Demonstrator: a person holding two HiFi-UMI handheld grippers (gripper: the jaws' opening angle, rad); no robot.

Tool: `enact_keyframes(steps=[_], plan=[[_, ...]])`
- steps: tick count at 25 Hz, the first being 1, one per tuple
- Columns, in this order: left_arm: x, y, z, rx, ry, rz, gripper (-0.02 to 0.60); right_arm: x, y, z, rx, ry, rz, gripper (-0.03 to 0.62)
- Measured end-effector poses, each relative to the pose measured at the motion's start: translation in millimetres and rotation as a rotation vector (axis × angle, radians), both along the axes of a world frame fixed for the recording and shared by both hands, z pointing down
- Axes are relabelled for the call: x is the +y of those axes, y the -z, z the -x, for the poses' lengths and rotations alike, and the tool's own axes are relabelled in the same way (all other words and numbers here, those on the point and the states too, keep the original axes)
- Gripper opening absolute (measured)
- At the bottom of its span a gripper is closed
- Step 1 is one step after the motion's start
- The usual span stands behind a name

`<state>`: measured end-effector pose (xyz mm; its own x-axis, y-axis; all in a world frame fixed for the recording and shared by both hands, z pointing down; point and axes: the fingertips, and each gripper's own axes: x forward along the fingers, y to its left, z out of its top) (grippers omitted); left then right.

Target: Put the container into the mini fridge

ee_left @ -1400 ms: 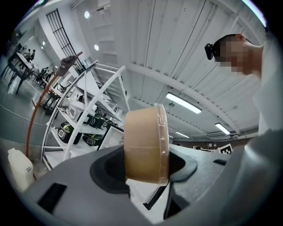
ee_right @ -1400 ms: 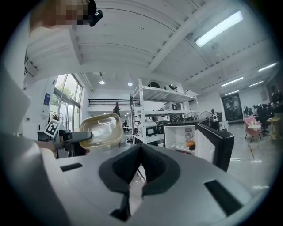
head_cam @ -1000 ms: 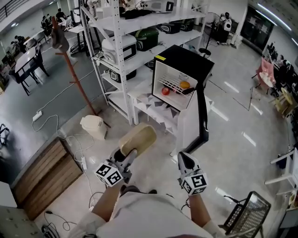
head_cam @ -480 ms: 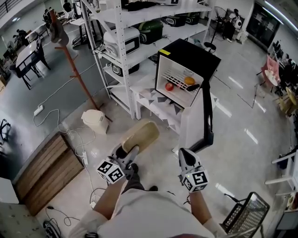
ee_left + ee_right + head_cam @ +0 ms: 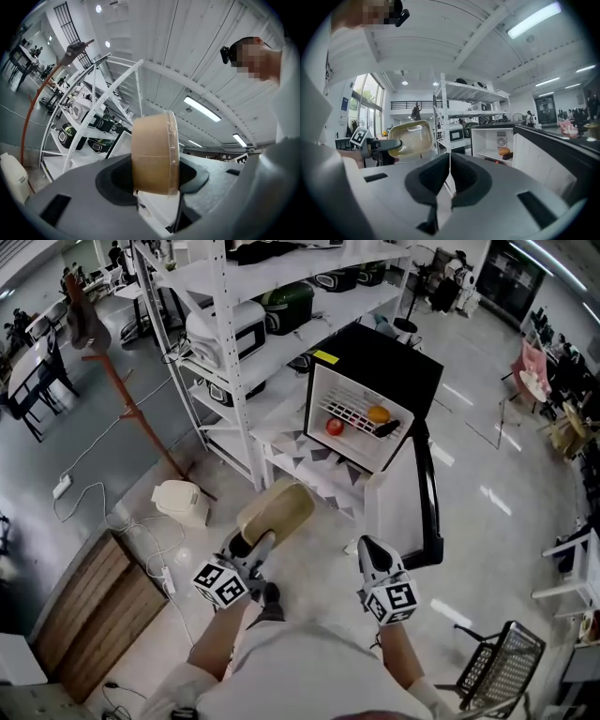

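Your left gripper [image 5: 251,547] is clamping the tan container [image 5: 275,510] by its edge, with the jaws pressing on it from both sides. The container is riding out in front of you, turned on its side and resting on no surface. It is still well short of the mini fridge [image 5: 375,367]. Your right gripper [image 5: 372,557] is travelling beside it with its jaws closed together and nothing between them.

Change over the last second: you are walking both grippers forward together. In the head view the white bin [image 5: 180,502] and the wooden box [image 5: 98,606] on the floor are drifting back to your left. The fridge is showing a little larger ahead. The grip is staying as it was, and the container is keeping the same tilt.

Meaning for the task: you are carrying, not yet placing. The fridge door [image 5: 403,507] is already standing open. It is exposing a white interior with a wire shelf [image 5: 352,413], which is bearing a red fruit [image 5: 334,426], an orange fruit [image 5: 378,413] and a dark item. No door-opening step is looking necessary. The space under the shelf is appearing free, though it is too small in view to be sure. You will probably be levelling the container before sliding it in, and steering it clear of the open door's edge.
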<state>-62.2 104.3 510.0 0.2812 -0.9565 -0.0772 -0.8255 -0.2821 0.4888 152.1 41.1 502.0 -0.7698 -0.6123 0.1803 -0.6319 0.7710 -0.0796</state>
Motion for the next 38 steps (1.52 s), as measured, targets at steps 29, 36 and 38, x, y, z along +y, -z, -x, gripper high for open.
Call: enact_keyframes(steps=[29, 36, 38], plan=[[-136.6, -31.6, 99.2, 0.058, -0.201, 0.076, 0.204, -95.6, -18.3, 90.6, 0.051, -0.226, 0.049, 0.007], [-175.2, -40.8, 81.3, 0.063, -0.206, 0.116, 0.204, -139.0, -26.8, 83.6, 0.044, -0.216, 0.061, 0.008], [-189.3, -46.6, 75.9, 0.089, -0.194, 0.134, 0.204, -153.9, -28.3, 81.8, 0.05, -0.205, 0.06, 0.008]])
